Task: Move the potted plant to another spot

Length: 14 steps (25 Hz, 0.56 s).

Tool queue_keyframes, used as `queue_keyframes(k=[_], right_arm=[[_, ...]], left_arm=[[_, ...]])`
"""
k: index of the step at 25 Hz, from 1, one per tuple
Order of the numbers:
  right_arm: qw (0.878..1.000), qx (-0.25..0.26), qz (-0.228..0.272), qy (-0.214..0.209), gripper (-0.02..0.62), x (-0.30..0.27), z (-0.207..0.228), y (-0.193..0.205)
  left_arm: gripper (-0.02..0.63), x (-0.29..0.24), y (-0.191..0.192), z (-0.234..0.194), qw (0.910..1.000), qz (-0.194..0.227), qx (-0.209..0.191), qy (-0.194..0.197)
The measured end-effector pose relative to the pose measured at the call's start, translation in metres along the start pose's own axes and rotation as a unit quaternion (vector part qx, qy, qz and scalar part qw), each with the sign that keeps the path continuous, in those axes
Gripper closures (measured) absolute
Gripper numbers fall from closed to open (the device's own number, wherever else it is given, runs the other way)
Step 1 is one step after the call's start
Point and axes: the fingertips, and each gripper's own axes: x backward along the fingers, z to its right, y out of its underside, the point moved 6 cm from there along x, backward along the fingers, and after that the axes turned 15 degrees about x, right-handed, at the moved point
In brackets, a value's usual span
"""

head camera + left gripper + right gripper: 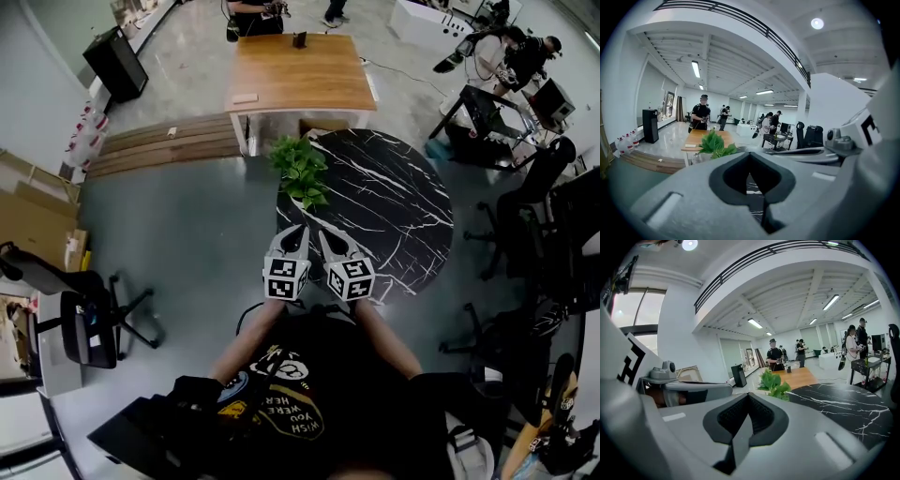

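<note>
- Left gripper (296, 236): over the near edge of the round black marble surface (403, 206); jaws pressed together, nothing between them.
- Potted plant (302, 171): stands on that surface at its far left edge, apart from both grippers and untouched. The pot is largely hidden under the leaves and appears pale.
- Right gripper (330, 240): just beside the left one, pointing the same way; jaws pressed together, empty.
- Wooden table (300, 70): beyond the plant.

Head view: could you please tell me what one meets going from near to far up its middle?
Black T-shirt → left tongs and right tongs, side by side → potted plant → wooden table → person beyond it.
</note>
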Motion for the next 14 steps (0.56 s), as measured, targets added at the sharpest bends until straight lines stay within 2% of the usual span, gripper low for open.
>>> queue_keyframes(k=[14], right_arm=[[1.0,-0.004,-0.004,0.0,0.594,-0.0075,0.0022,0.0029]], left_arm=[[0.603,-0.0072,-0.0008,-0.0064,1.0,-0.002,-0.002,-0.002]])
